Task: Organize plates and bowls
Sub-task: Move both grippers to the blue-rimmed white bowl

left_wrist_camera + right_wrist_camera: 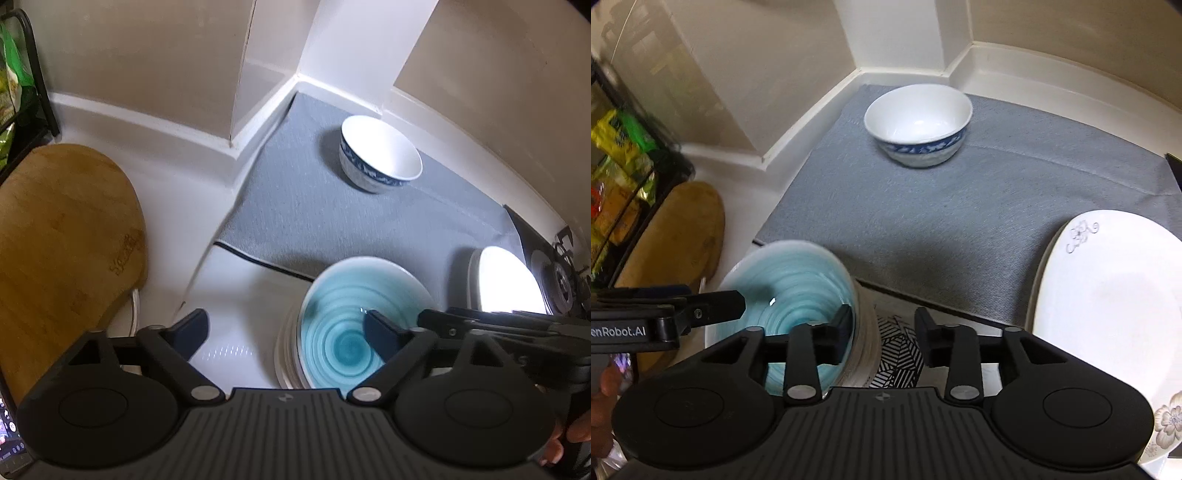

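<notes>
Turquoise plate (pixel 345 328) tops a stack just below both grippers, under the left gripper (pixel 284 332)'s right finger. Left jaws gape wide, empty. Right gripper (pixel 882 332) stands part-open astride the stack's rim, pads not pressing; blue-banded bowl (pixel 919 123) sits well ahead.

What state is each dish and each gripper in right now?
Teal plate: upright, on top of a stack of plates, not gripped.
Blue-and-white bowl: upright, empty, alone on the grey mat.
White floral plate: lying flat, empty.
Left gripper: wide open, holding nothing.
Right gripper: partly open, holding nothing.
</notes>
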### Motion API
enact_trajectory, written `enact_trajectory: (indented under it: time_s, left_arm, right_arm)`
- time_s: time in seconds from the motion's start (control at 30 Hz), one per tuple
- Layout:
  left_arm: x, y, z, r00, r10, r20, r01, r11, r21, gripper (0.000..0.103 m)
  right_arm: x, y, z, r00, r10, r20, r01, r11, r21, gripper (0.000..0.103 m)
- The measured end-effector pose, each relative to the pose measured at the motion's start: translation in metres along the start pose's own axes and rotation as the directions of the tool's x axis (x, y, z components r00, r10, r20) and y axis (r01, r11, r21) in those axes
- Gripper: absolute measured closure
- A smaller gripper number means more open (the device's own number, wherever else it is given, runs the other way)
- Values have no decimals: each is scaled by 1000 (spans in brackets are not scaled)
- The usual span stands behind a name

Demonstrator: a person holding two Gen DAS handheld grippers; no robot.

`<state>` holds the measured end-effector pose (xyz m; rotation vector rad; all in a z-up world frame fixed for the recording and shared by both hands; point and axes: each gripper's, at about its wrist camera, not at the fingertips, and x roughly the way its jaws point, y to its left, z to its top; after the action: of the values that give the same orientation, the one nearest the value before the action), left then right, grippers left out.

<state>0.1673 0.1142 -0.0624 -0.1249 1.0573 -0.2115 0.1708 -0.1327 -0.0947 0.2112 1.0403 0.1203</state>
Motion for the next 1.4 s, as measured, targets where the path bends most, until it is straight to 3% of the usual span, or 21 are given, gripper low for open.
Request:
enact_trajectory:
  time_s: [0.27, 0.53, 0.97, 1.23, 1.4]
  left_arm:
    - [-3, -8, 18, 998, 4, 64, -5, 1000, 24, 1]
    - [6, -20, 40, 996, 14, 90, -16, 999, 30, 1]
    - [45, -44, 85, 994, 53, 100, -58, 998, 38, 1]
    - [82, -47, 114, 992, 92, 80, -89, 995, -44, 1]
    - [102, -49, 133, 994, 82, 66, -75, 993, -93, 1]
  right_arm:
    - [-11, -10, 18, 997, -2, 75, -1, 999, 42, 48]
    - [-9, -19, 32, 995, 9, 98, -16, 997, 74, 35]
    - [18, -47, 65, 993, -35, 111, 12, 980, 199, 28]
    - [37, -70, 100, 988, -76, 137, 40, 969, 244, 28]
    - [53, -83, 121, 986, -104, 128, 67, 962, 265, 28]
